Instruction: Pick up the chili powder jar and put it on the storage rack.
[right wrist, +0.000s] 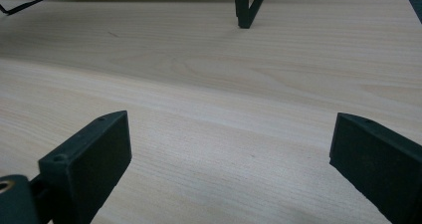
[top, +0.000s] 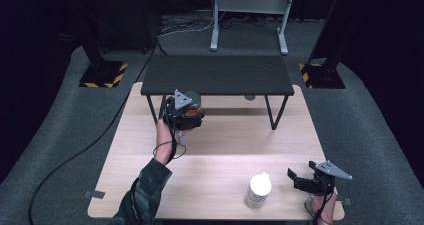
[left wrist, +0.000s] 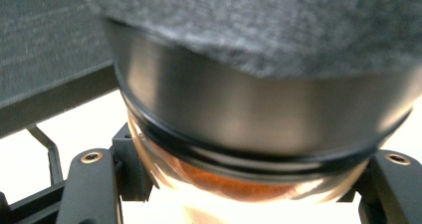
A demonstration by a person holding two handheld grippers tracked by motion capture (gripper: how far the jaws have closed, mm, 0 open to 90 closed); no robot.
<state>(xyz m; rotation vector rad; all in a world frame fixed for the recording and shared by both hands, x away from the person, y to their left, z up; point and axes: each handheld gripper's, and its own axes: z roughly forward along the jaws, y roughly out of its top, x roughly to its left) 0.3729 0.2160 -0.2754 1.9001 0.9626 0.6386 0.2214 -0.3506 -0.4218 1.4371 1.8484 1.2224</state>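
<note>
So on the left we've got the left gripper [top: 184, 112] up by the near left corner of the little black shelf [top: 217, 75], with its 2 jaws pinching a jar [left wrist: 259, 134]. In the left gripper view you can see a dark metal lid band, clear glass and something orange-brown inside, and the shelf's felt edge sits right over the lid. Looks to us like we're mid-carry, either sliding the jar under the shelf or about to lift it onto the top; can't tell which from here. Either way the next move needs the lid to clear that edge, so ease back or lower a bit, keep it upright, and don't clip the shelf leg just beside it.

Further right, a white bottle [top: 259, 189] stands near the table's [top: 220, 150] front edge. The right gripper [top: 300, 180] sits just right of it, jaws spread wide over bare wood, holding nothing.
</note>
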